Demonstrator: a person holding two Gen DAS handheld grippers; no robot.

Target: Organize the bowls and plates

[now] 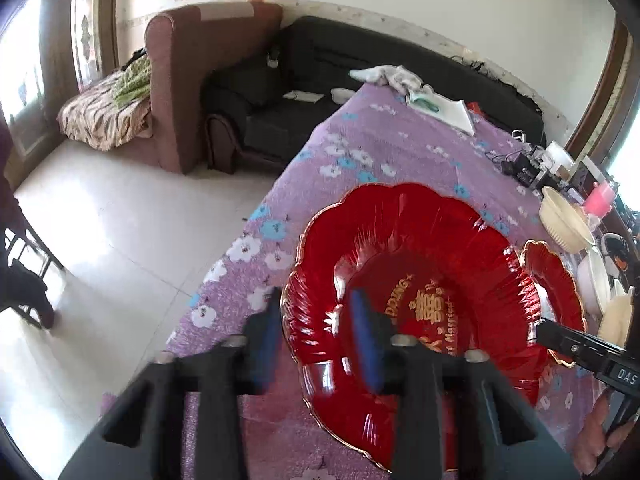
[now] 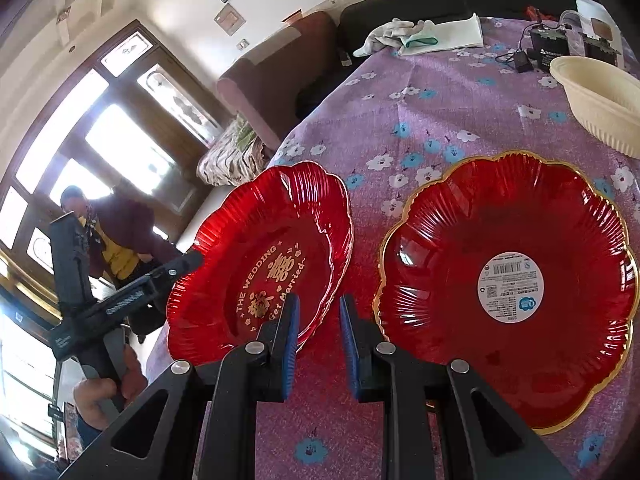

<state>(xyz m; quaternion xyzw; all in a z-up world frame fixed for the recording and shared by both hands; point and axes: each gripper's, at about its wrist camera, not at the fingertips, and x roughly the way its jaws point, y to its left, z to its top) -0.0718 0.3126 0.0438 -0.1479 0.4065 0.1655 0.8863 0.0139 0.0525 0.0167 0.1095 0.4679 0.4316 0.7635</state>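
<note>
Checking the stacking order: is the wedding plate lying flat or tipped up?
Tipped up. In the right wrist view the wedding plate leans with its far rim raised off the tablecloth, while the stickered plate lies flat.

Purple floral tablecloth (image 2: pixel 420 120) covers the table; white gloves (image 2: pixel 384 34) and black battery box with cables (image 2: pixel 548 50) lie at its far end. Maroon armchair (image 1: pixel 188 80) adjoins black sofa (image 1: pixel 304 80) beyond.
</note>
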